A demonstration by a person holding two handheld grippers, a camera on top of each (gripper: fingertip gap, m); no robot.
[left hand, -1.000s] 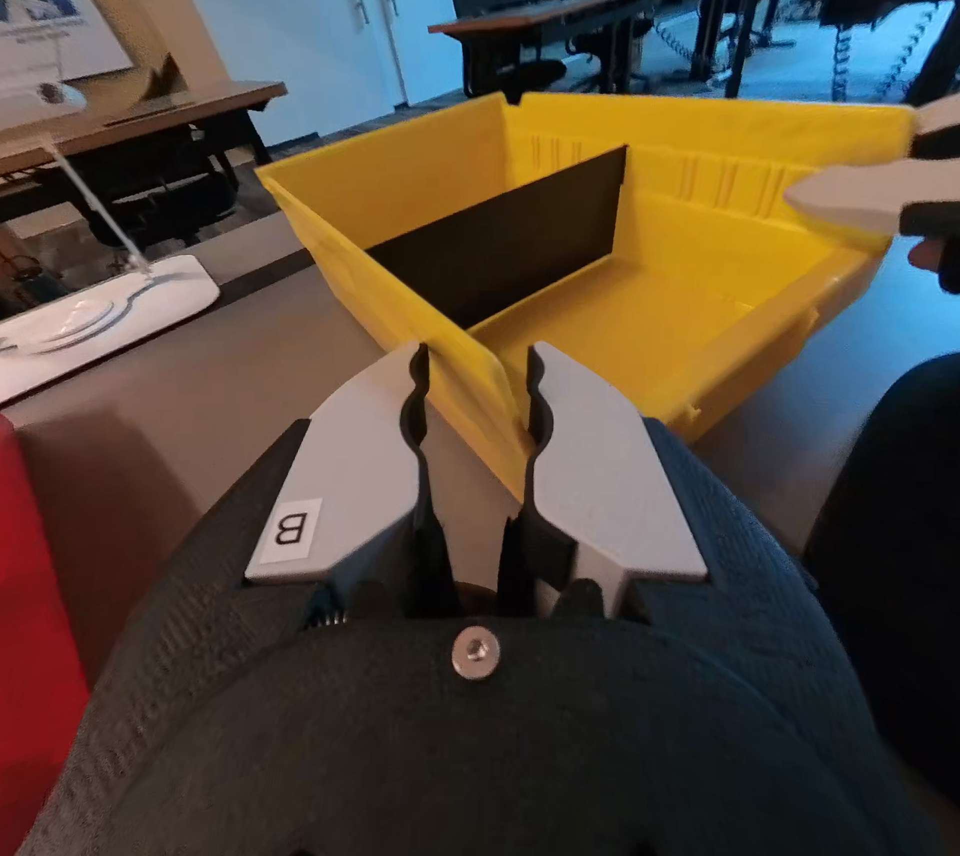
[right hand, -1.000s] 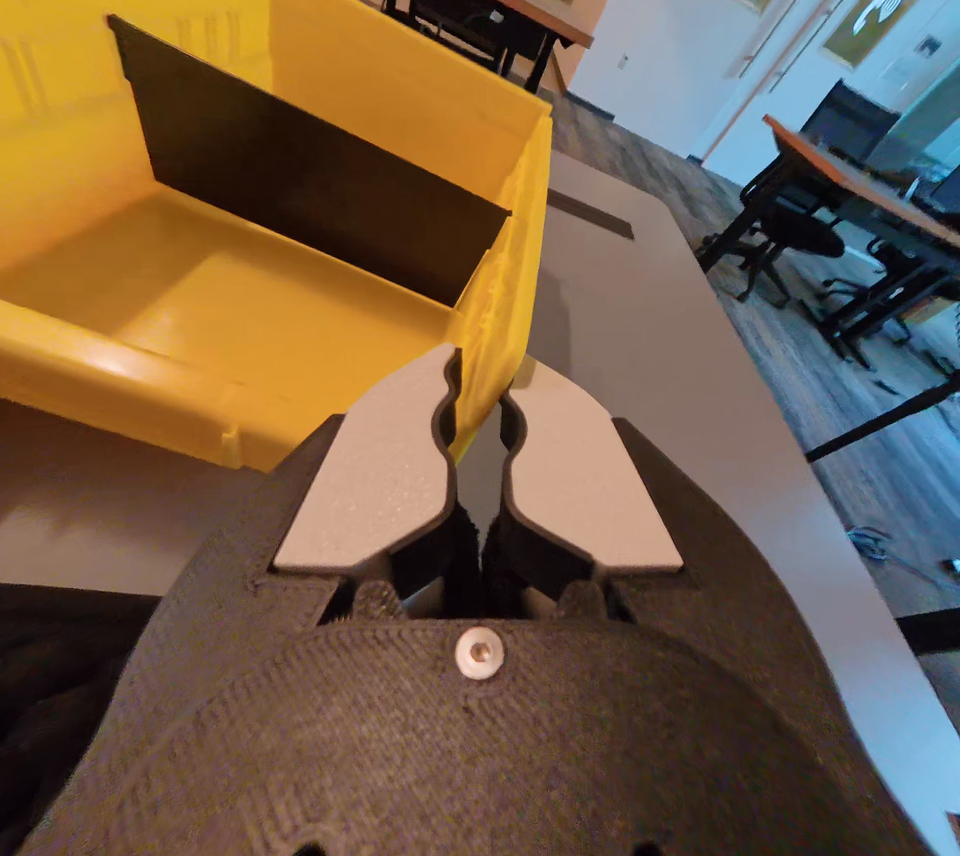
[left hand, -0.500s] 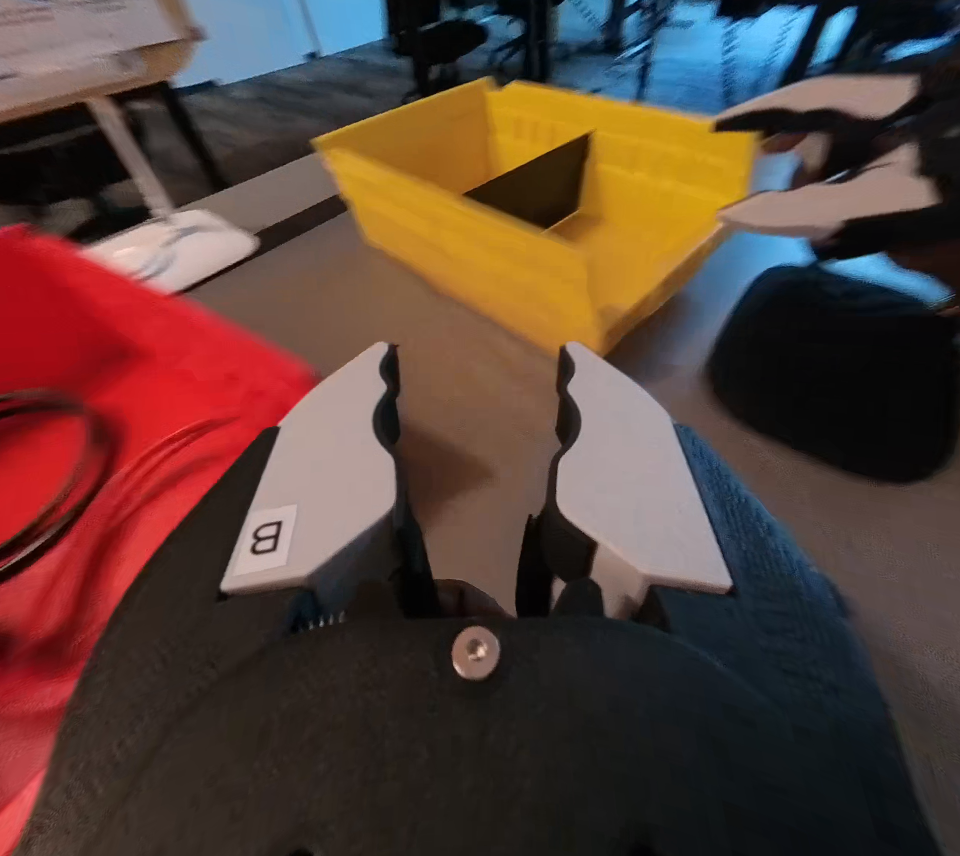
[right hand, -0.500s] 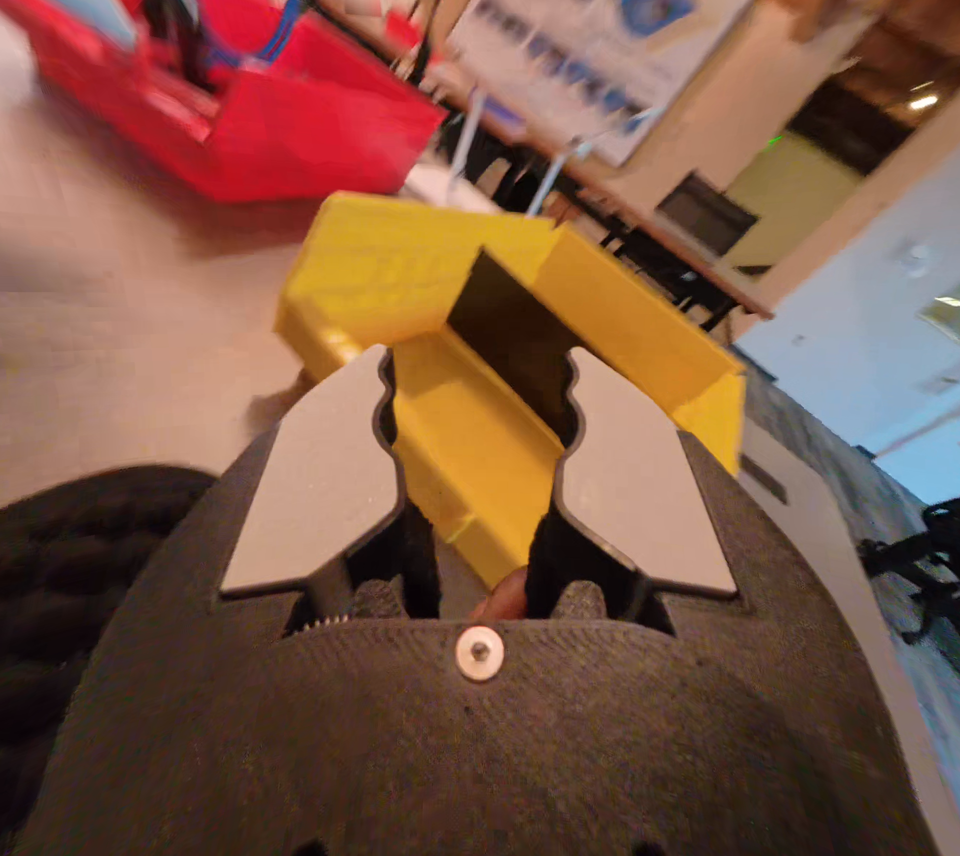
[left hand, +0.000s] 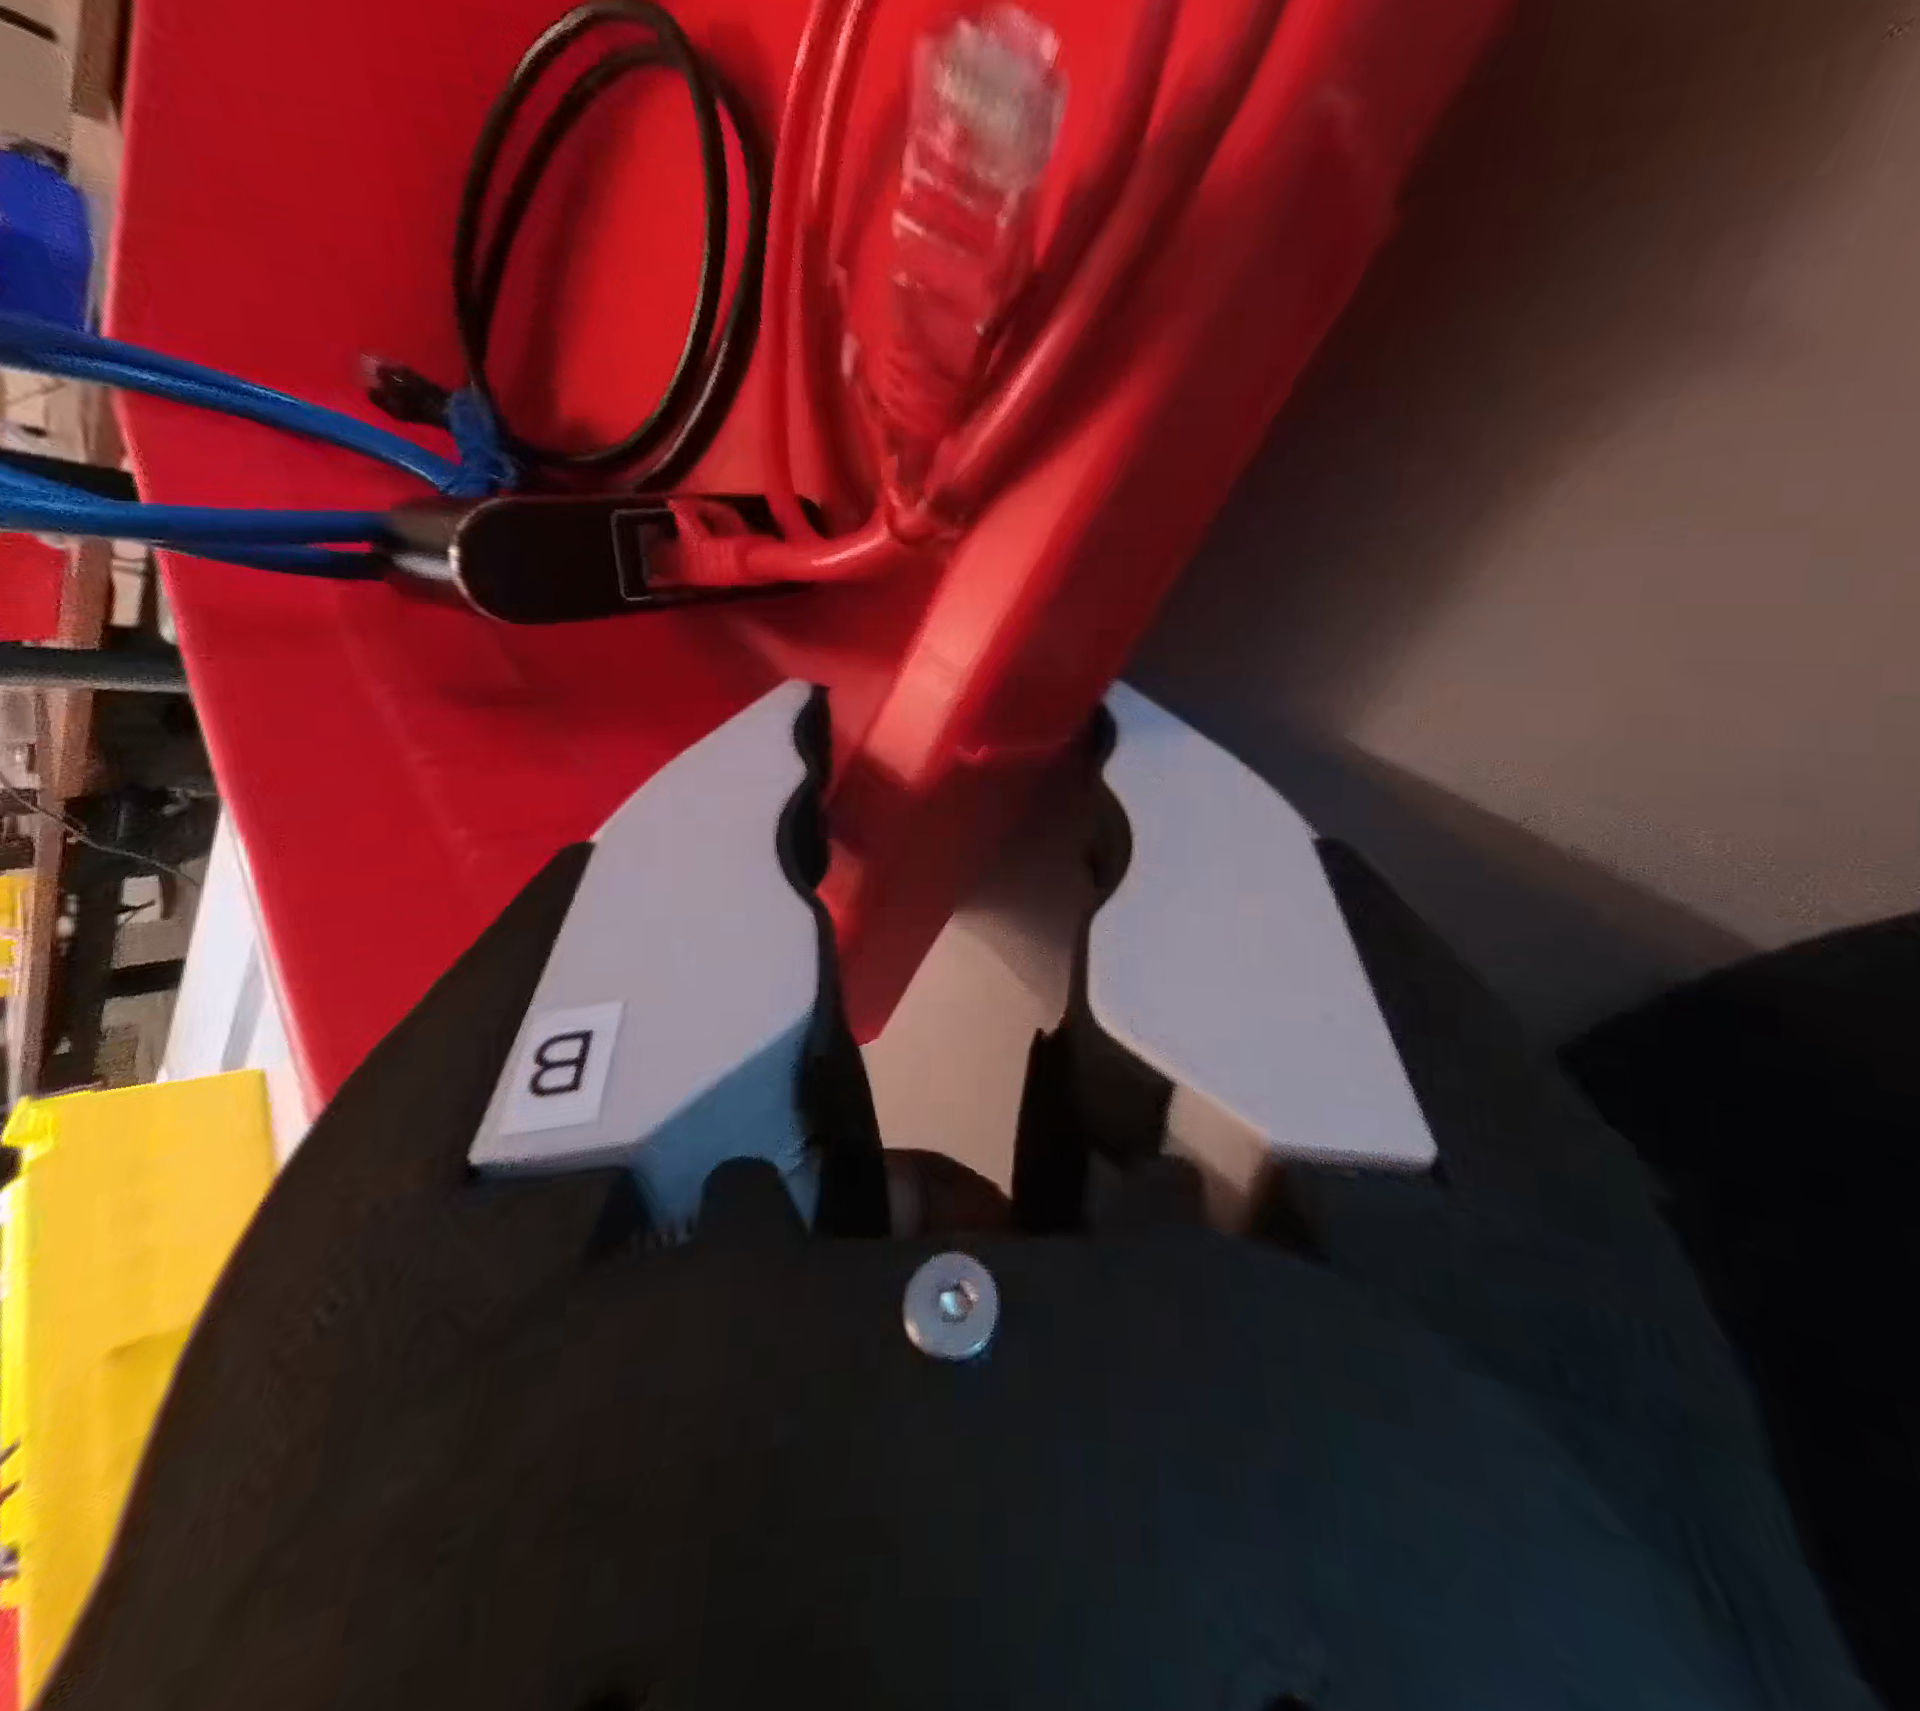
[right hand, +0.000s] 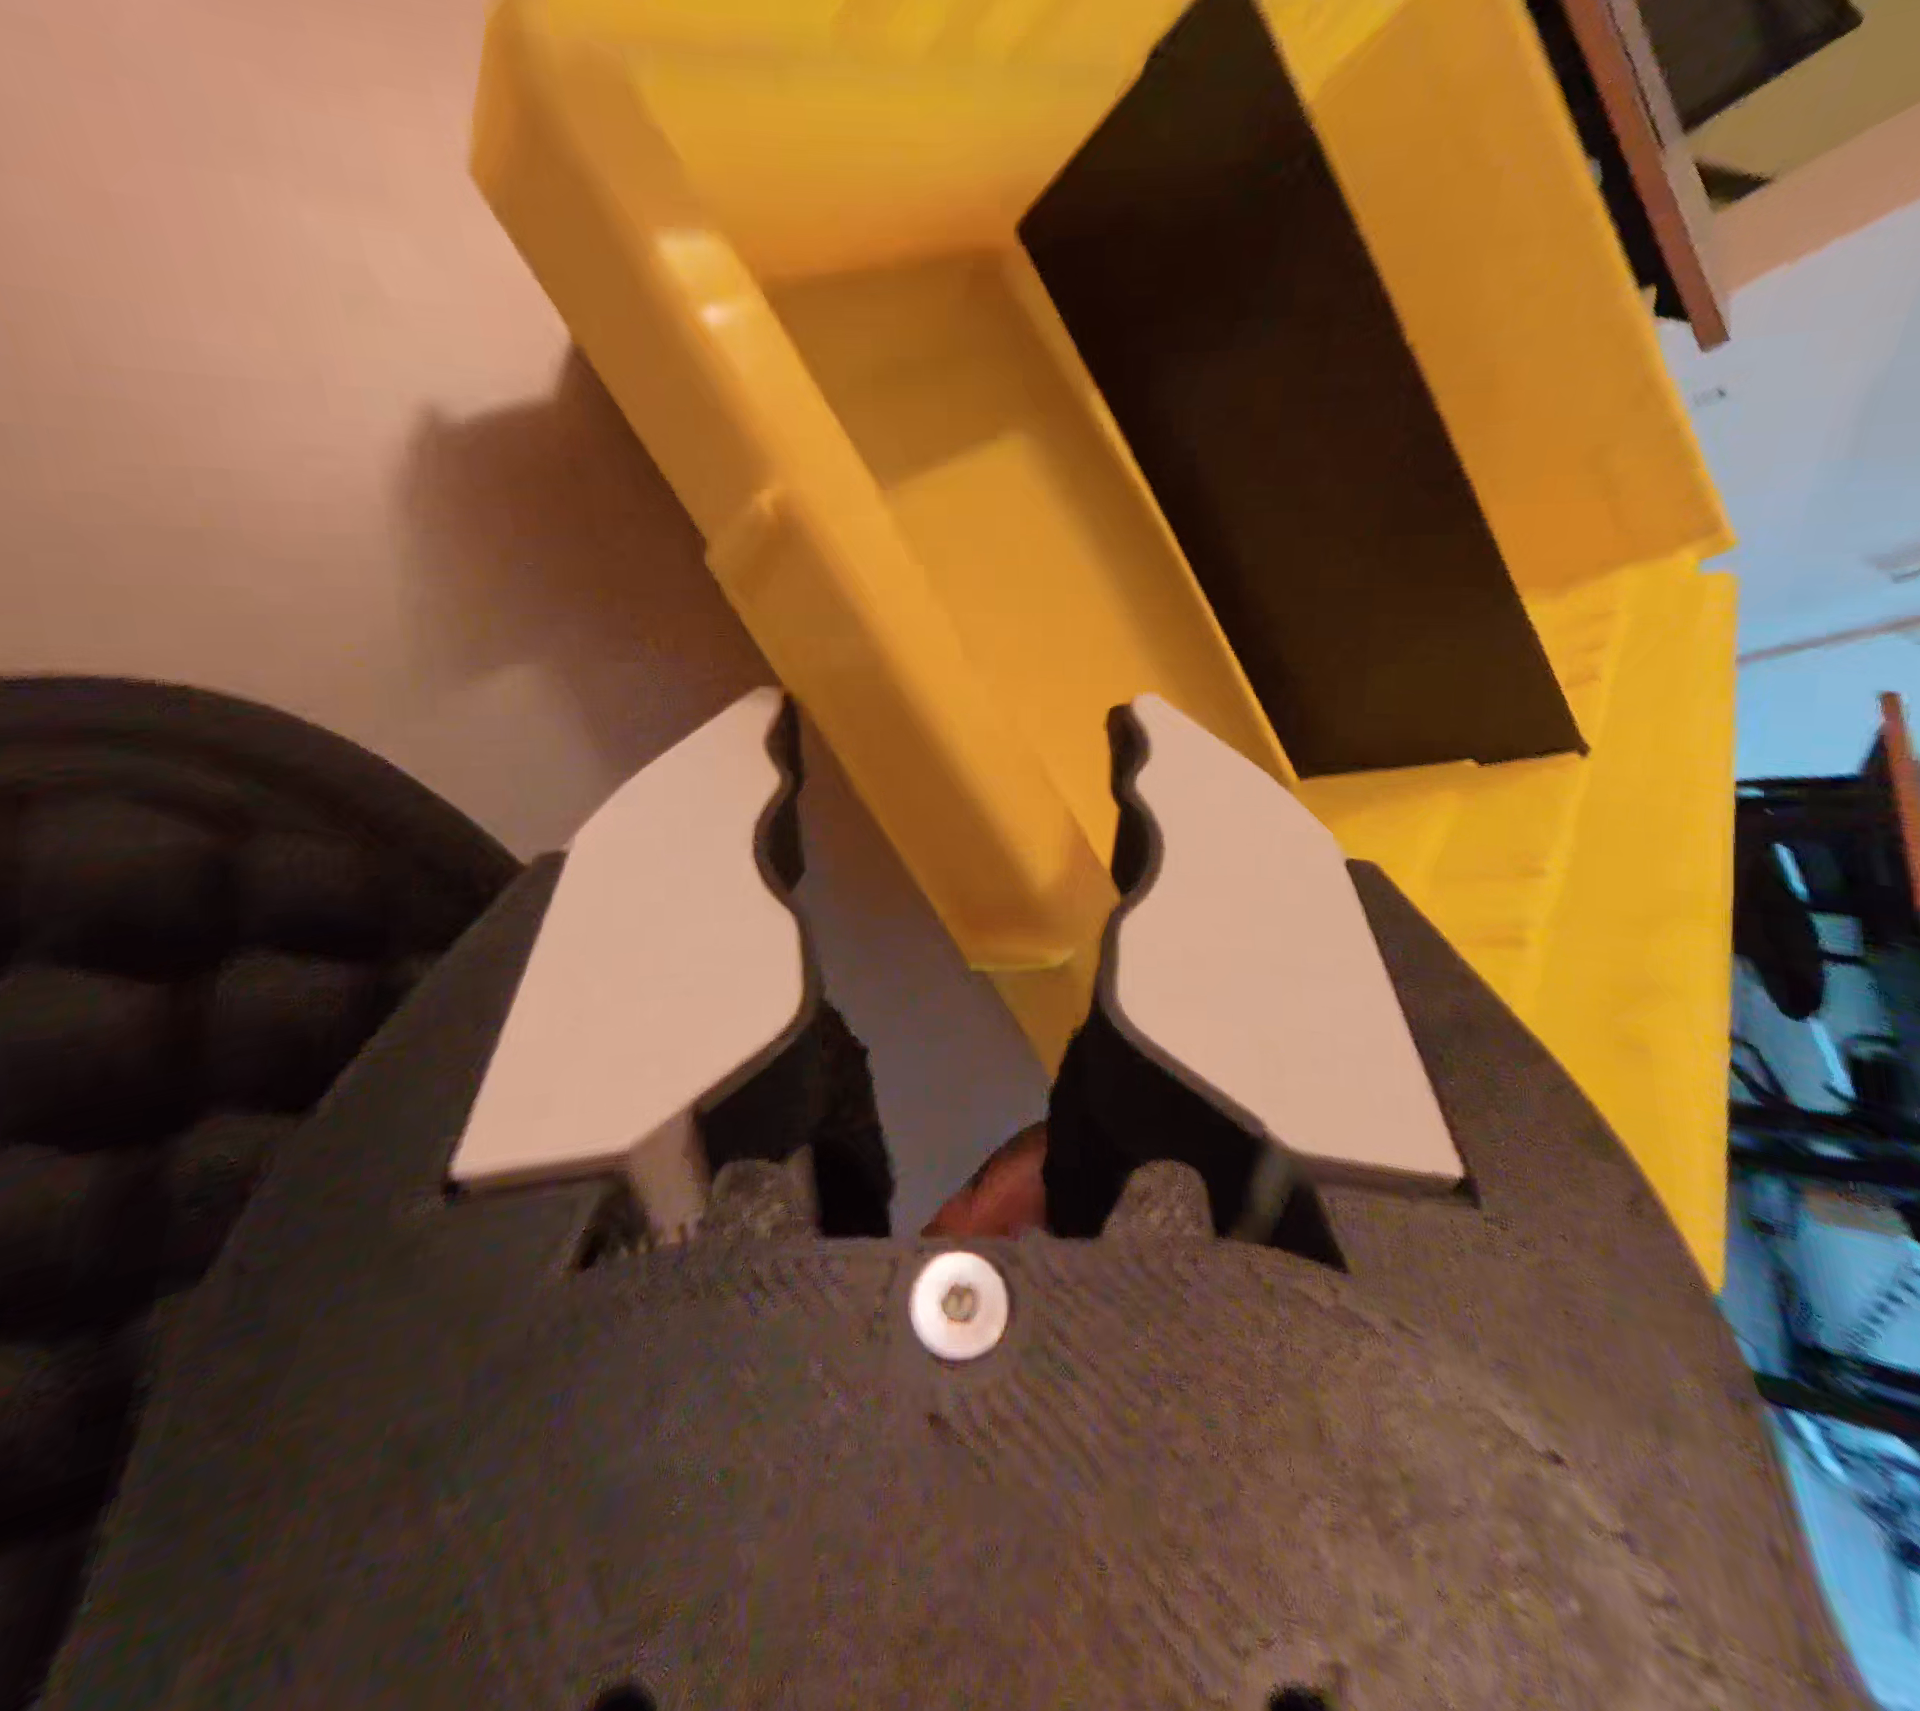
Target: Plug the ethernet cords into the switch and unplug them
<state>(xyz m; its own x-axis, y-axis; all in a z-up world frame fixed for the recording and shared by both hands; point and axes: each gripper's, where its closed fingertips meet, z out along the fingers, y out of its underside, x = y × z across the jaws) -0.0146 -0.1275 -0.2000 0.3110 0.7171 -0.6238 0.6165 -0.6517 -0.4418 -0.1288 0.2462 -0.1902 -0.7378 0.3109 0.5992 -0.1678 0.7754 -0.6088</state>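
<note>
A red bin (left hand: 364, 207) fills the left wrist view. In it lies a black switch (left hand: 540, 555) with blue cords (left hand: 208, 414) at one end and a red cord (left hand: 748, 565) plugged into a port. The red cord's loose clear plug (left hand: 977, 134) and a coiled black cord (left hand: 603, 238) lie beside it. My left gripper (left hand: 956, 716) is open, with the bin's near corner between its fingers. My right gripper (right hand: 945, 716) is open over the front lip of a yellow bin (right hand: 831, 51) and holds nothing.
The yellow bin has a black divider (right hand: 1299, 435) and stands on the grey table (right hand: 208, 207). It also shows at the left edge of the left wrist view (left hand: 125, 1246). A dark rounded shape (right hand: 156, 934) lies left of my right gripper. Desks and chairs stand beyond. The dark rounded shape (right hand: 156, 934) lies some 8 cm from my right tips, 35 cm from my left tips.
Both grippers let go of the yellow bin's walls and opened. My left gripper swung over to the red bin's corner. My right gripper drew back and rolled, still facing the yellow bin.
</note>
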